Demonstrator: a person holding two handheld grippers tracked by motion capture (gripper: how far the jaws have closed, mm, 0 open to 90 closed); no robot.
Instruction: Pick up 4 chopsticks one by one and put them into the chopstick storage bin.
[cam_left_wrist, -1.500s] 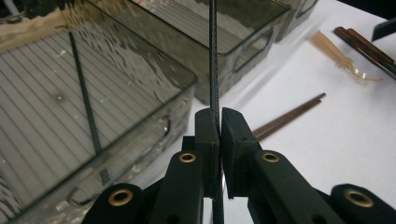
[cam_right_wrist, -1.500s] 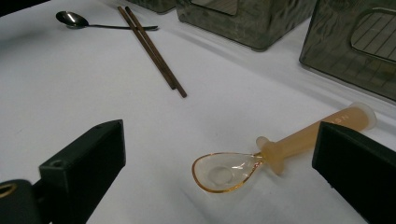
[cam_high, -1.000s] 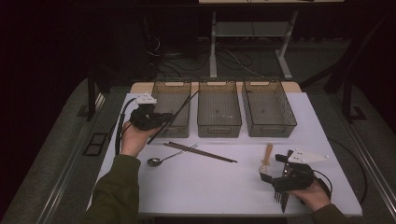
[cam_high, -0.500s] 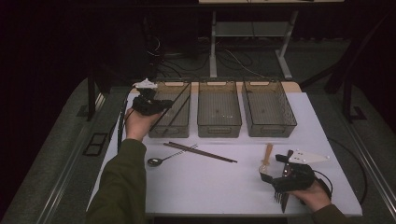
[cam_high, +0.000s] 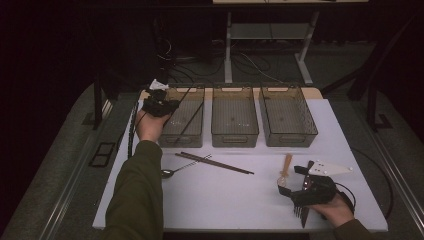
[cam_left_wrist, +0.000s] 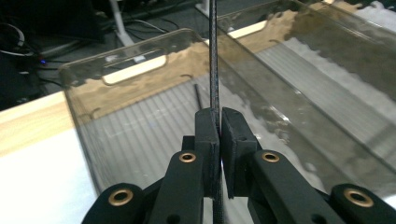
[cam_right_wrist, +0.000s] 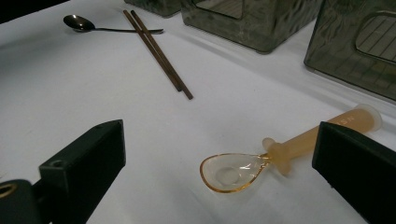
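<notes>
Here the left gripper (cam_high: 167, 106) pinches a thin black chopstick (cam_left_wrist: 214, 70) between its pressed-together pads, held over the left bin (cam_high: 186, 136), the 1 of 3 bins nearest the worktop's (cam_high: 220, 200) left edge. In the high view the stick slants across that bin, from its far end down toward its near wall. Another dark stick (cam_left_wrist: 200, 97) seems to lie on the bin floor already.

The main risk is the release. The grip sits near 1 end of a long, slim rod, so the free end can swing; if the pads part while the stick rests across a bin wall, it could tip over the rim and roll out onto the worktop, or end up propped upright in a corner. A slight twist of the hand could also let it slide through the pads early.

The right gripper (cam_high: 299, 186) rests near the worktop's front right corner, jaws spread wide and holding nothing, with an amber spoon (cam_right_wrist: 261, 161) lying between and ahead of them. A careless nudge there would push the spoon away. A chopstick pair (cam_high: 215, 162) and a metal spoon (cam_high: 172, 171) wait in the middle.
</notes>
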